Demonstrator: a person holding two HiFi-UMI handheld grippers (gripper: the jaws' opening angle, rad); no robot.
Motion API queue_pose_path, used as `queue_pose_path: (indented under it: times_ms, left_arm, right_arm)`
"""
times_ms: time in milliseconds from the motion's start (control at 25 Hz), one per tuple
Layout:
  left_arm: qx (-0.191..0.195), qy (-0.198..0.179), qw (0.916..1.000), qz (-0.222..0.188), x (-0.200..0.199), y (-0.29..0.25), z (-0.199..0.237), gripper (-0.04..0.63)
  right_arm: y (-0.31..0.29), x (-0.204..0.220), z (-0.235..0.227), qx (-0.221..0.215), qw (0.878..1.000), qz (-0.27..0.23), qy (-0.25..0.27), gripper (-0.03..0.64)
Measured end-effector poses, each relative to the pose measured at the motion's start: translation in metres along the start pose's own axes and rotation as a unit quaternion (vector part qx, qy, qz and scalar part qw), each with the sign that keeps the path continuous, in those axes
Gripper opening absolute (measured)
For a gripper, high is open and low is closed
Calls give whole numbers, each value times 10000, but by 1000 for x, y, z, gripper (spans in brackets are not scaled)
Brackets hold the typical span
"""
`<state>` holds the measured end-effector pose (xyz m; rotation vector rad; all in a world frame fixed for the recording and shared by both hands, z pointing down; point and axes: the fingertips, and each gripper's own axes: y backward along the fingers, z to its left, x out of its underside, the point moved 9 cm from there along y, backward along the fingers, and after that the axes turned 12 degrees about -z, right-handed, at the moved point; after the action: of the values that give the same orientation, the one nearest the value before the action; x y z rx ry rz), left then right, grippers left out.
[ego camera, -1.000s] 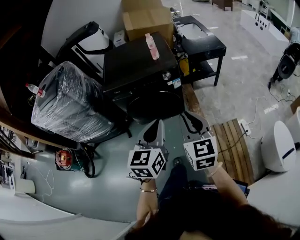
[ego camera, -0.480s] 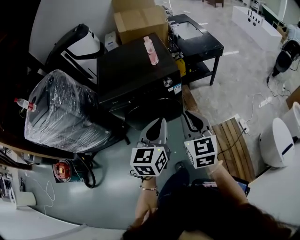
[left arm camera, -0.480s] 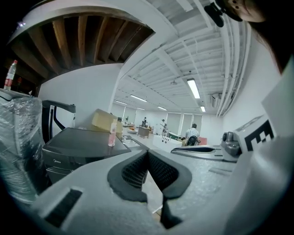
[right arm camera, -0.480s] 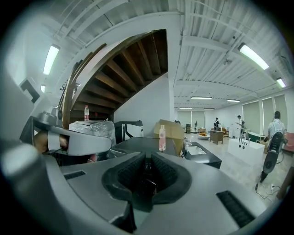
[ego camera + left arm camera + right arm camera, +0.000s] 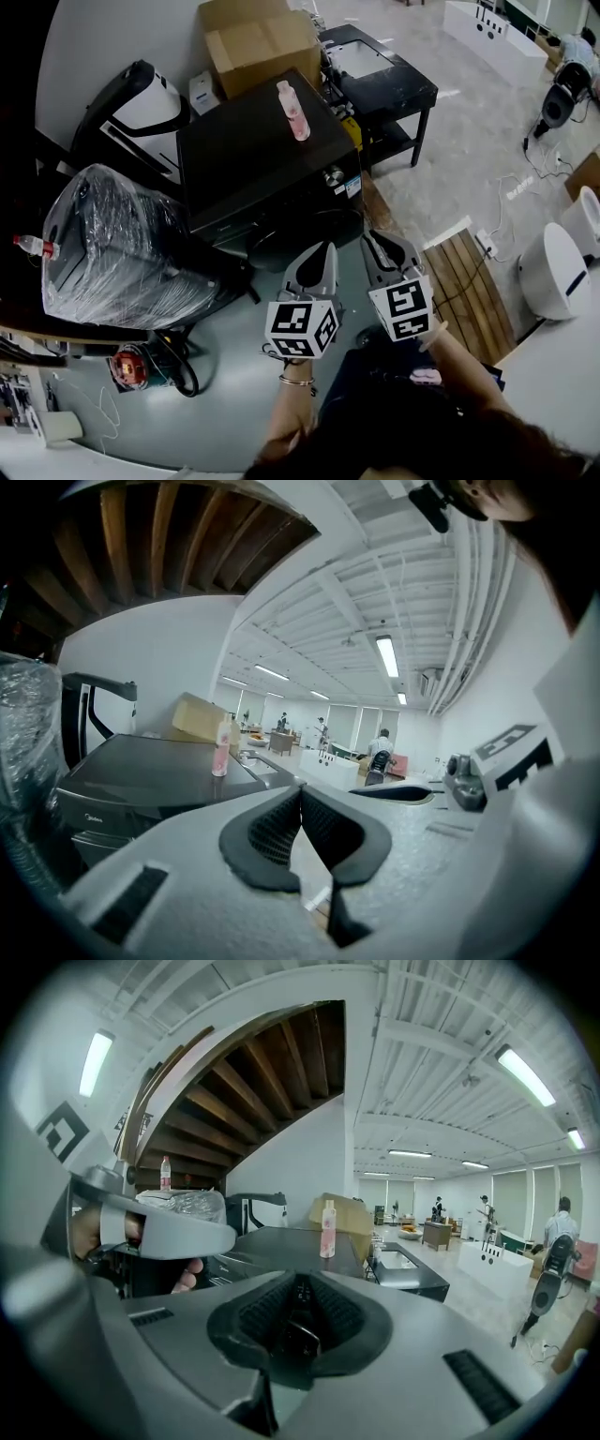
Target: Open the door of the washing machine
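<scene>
Near the front of the black washing machine [image 5: 262, 150], whose round door [image 5: 302, 234] is shut, both tools hover short of it, seemingly lining up: left gripper [image 5: 326, 247] fingers [image 5: 269, 831] closed and empty, right gripper [image 5: 371, 237] fingers just opening slightly, holding nothing.

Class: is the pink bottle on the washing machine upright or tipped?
Upright: the pink bottle stands on its base atop the washing machine, cap uppermost.
</scene>
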<state>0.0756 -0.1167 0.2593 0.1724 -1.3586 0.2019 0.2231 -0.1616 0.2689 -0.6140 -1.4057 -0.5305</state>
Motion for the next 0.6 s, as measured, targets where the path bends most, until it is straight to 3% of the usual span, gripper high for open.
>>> queue_pose_path:
  times_ms: [600]
  left_arm:
    - [-134,44,9997,213,37,-69,36,14]
  right_arm:
    - [-78,43,-37,-456,9978,392,268,46]
